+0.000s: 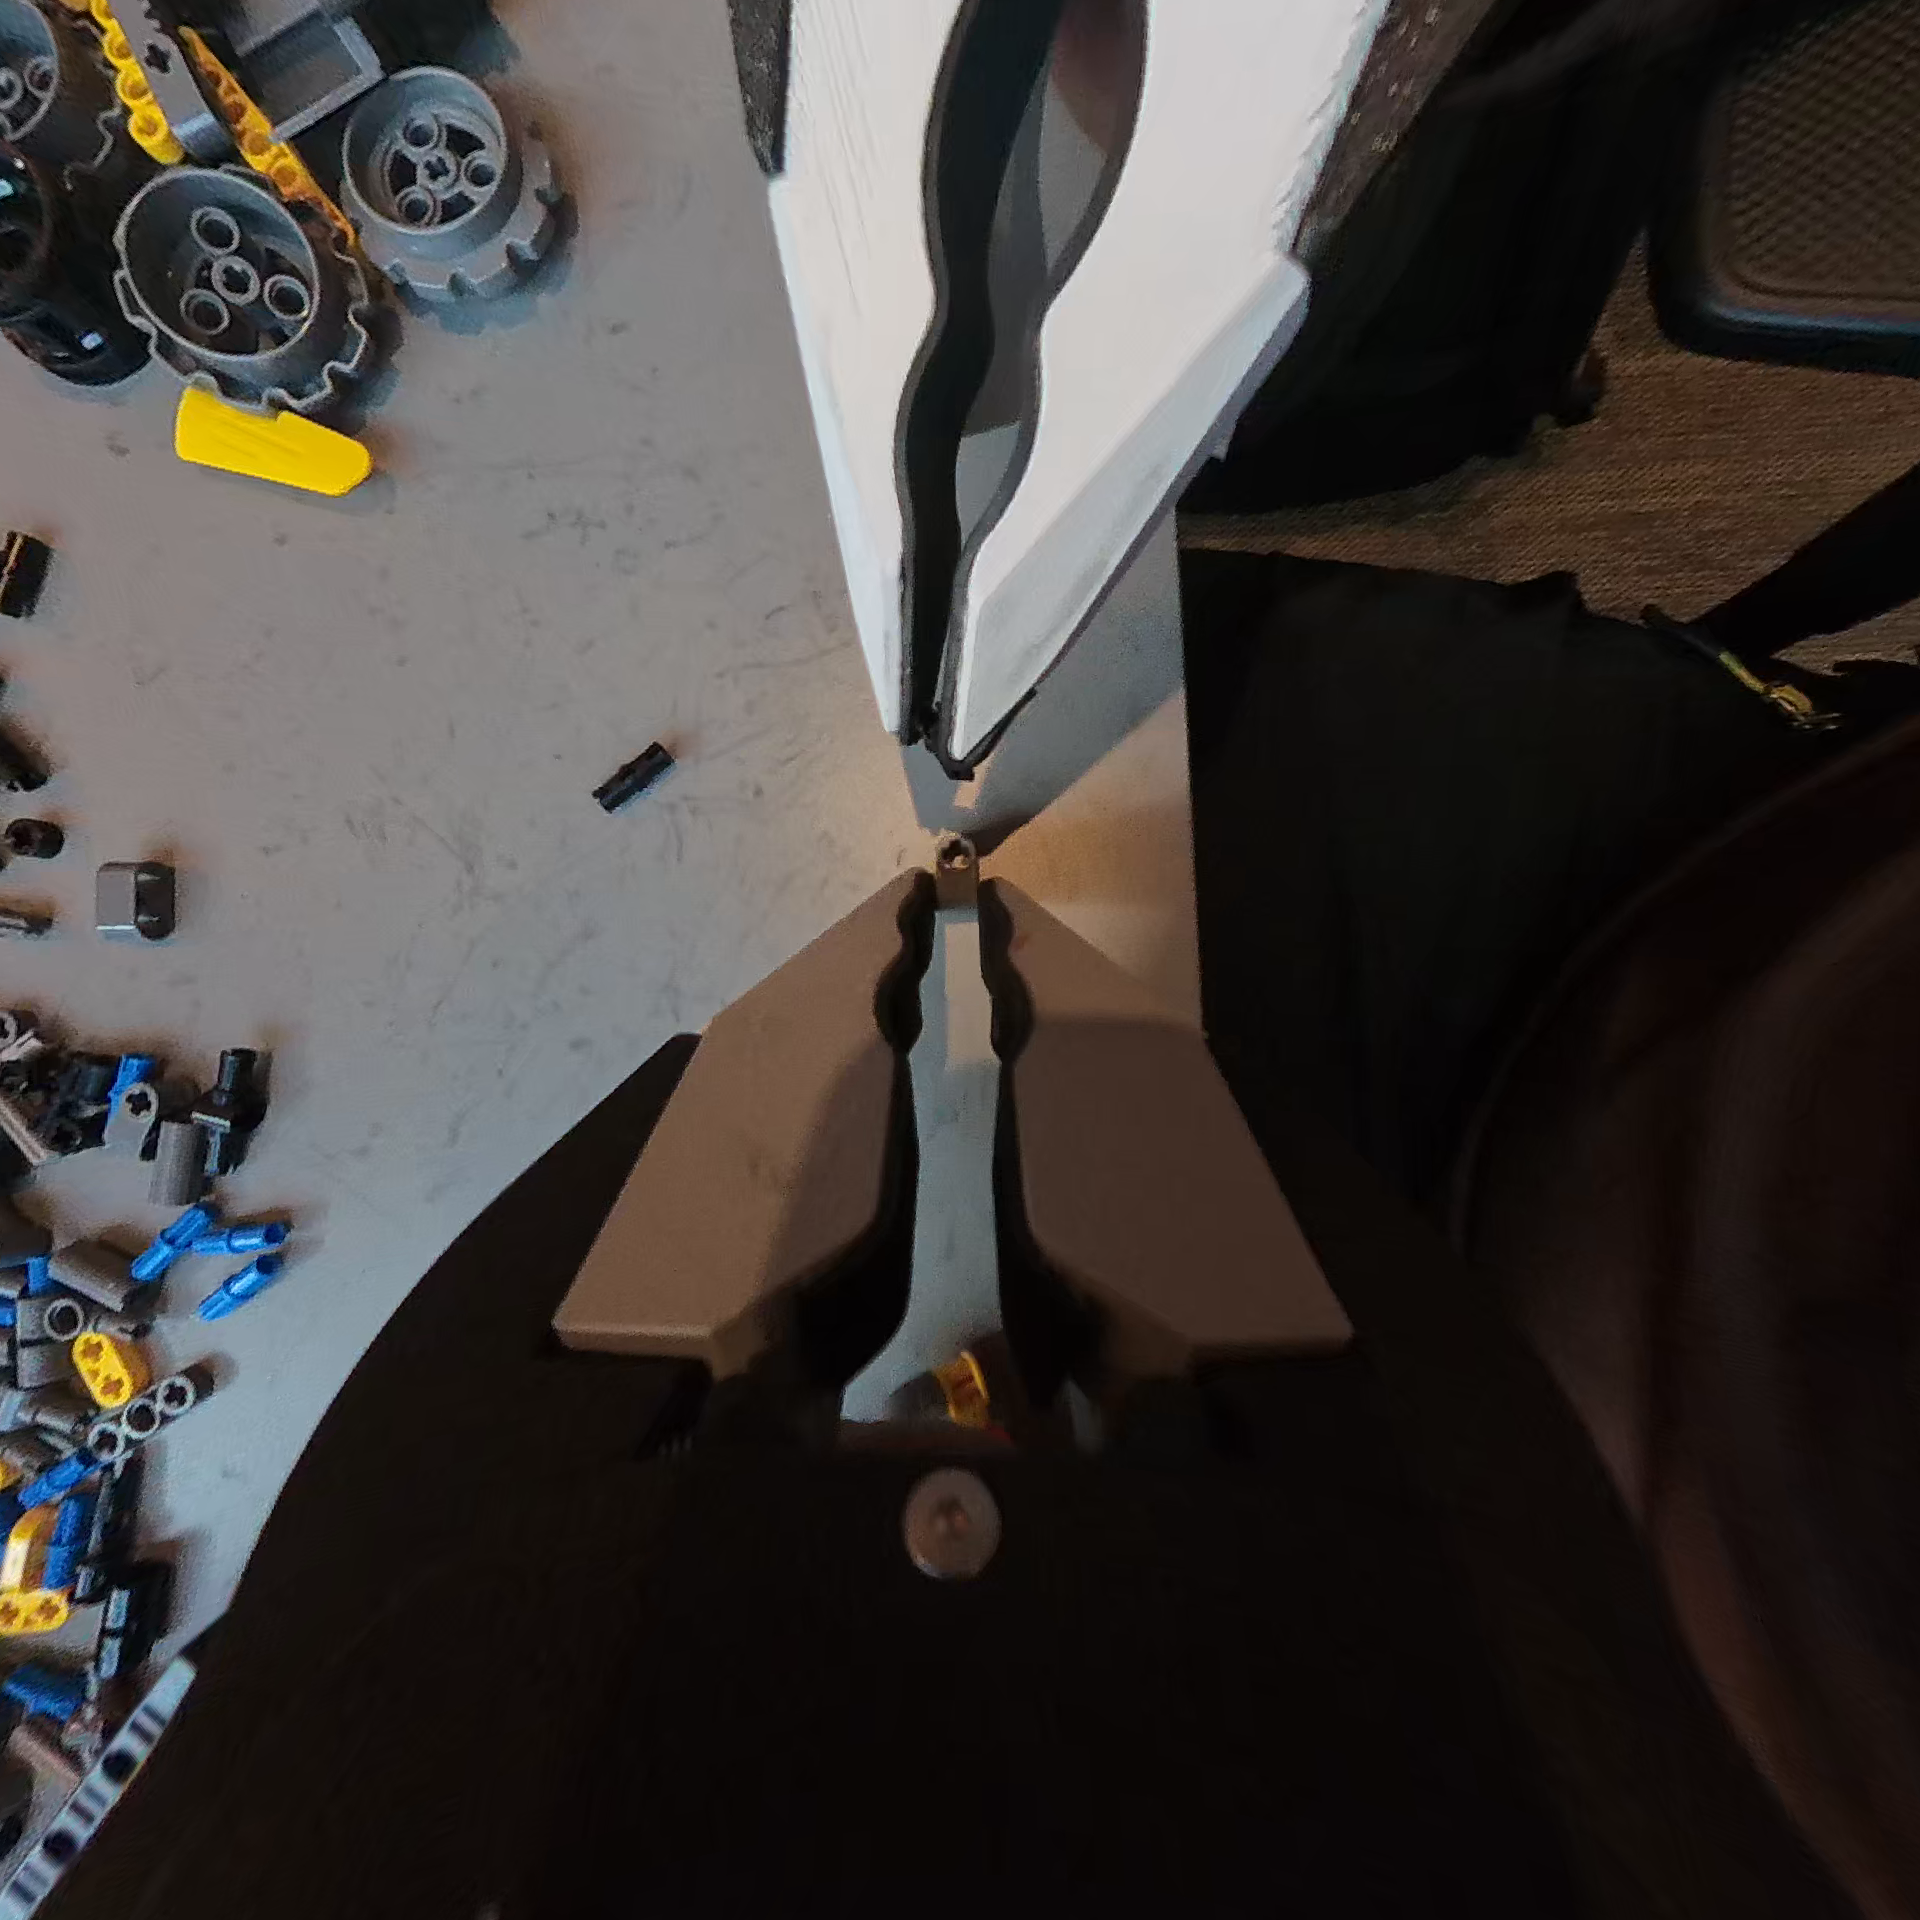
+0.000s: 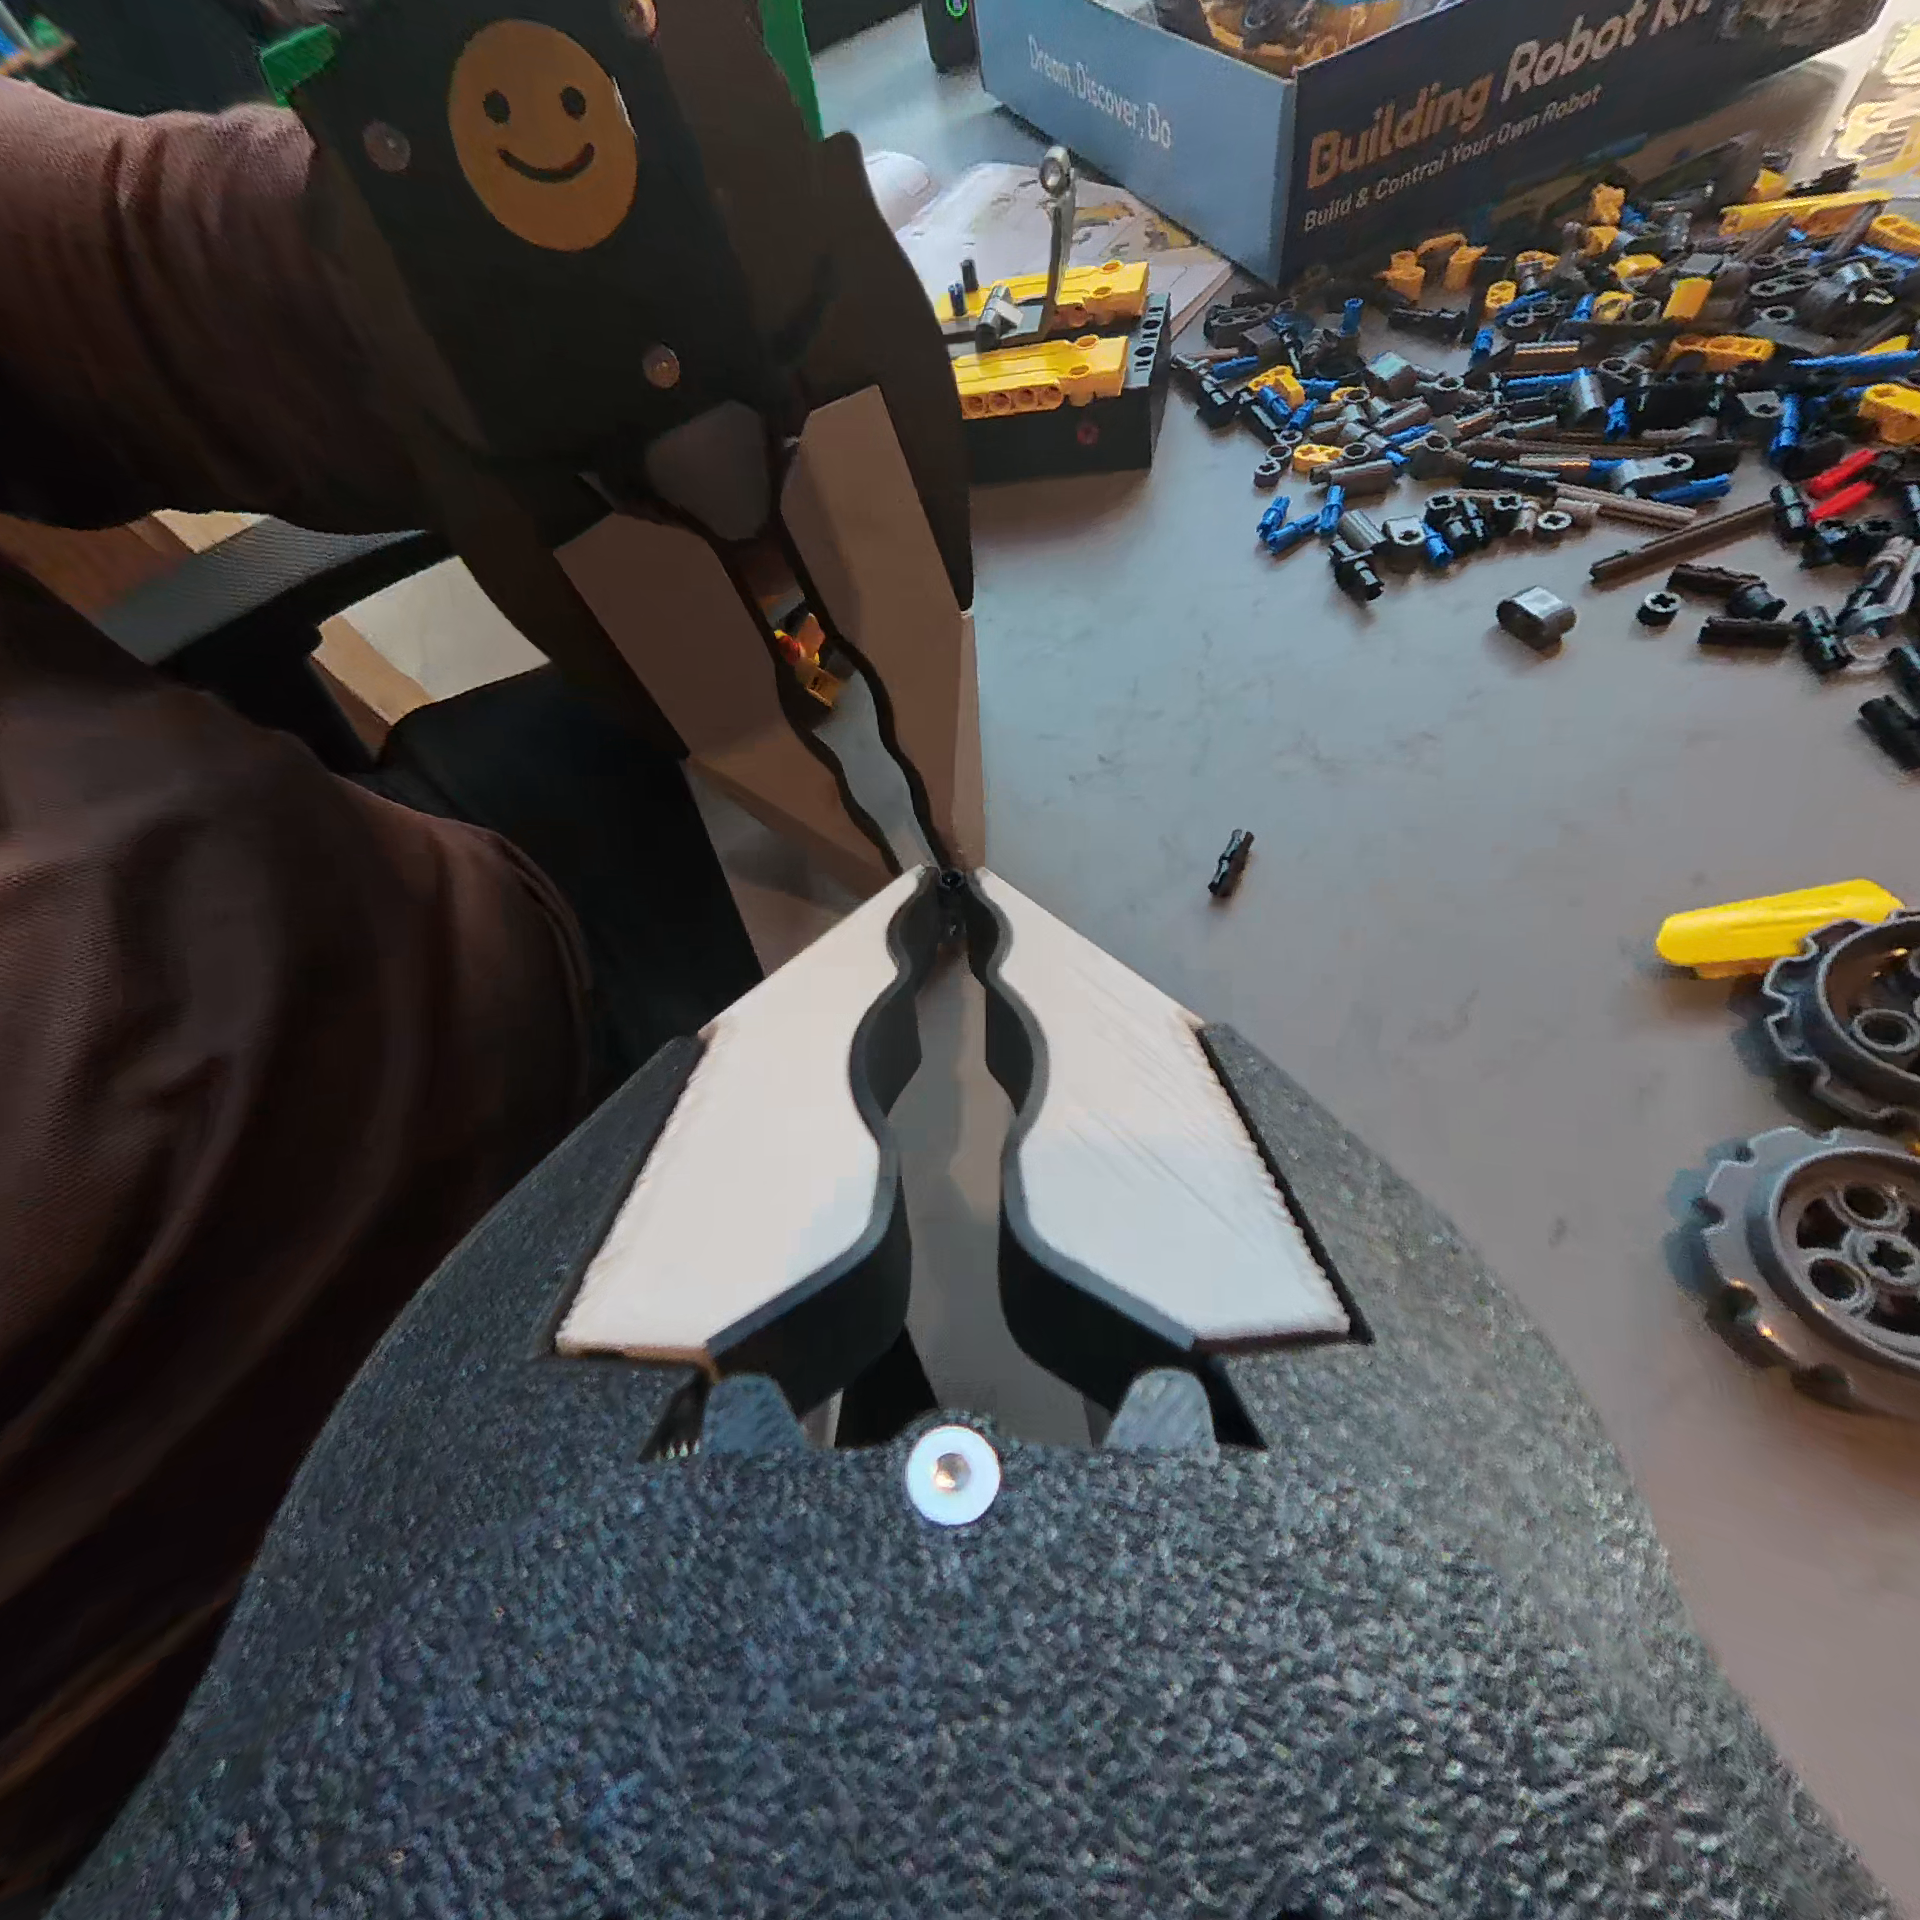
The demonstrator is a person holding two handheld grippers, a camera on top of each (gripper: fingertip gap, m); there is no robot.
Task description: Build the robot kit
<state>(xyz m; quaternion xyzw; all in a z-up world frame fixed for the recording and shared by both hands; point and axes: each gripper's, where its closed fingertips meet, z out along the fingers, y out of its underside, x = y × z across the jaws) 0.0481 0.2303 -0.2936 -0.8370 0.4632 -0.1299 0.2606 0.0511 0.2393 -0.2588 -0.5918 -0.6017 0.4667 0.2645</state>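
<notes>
tabletop (image 2: 1351, 831): grey and scuffed, spread under and to the right of the right hand-held gripper (image 2: 951, 883).
black pin (image 2: 1230, 862): lies alone on the tabletop, just right of that hand-held gripper's tips.
yellow panel piece (image 2: 1766, 925): farther right, touching the upper toothed wheel.
toothed wheels (image 2: 1839, 1257): two dark grey ones, at the right edge, one above the other.
loose parts (image 2: 1558, 416): blue, black, grey and yellow pieces heaped ahead and to the right.
part-built block (image 2: 1060, 364): yellow beams on a black base, ahead, beyond the left hand-held gripper (image 1: 951, 878).
box (image 2: 1455, 125): blue printed carton, behind the heap.
grey connector (image 1: 135, 899): well left of the left hand-held gripper.
</notes>
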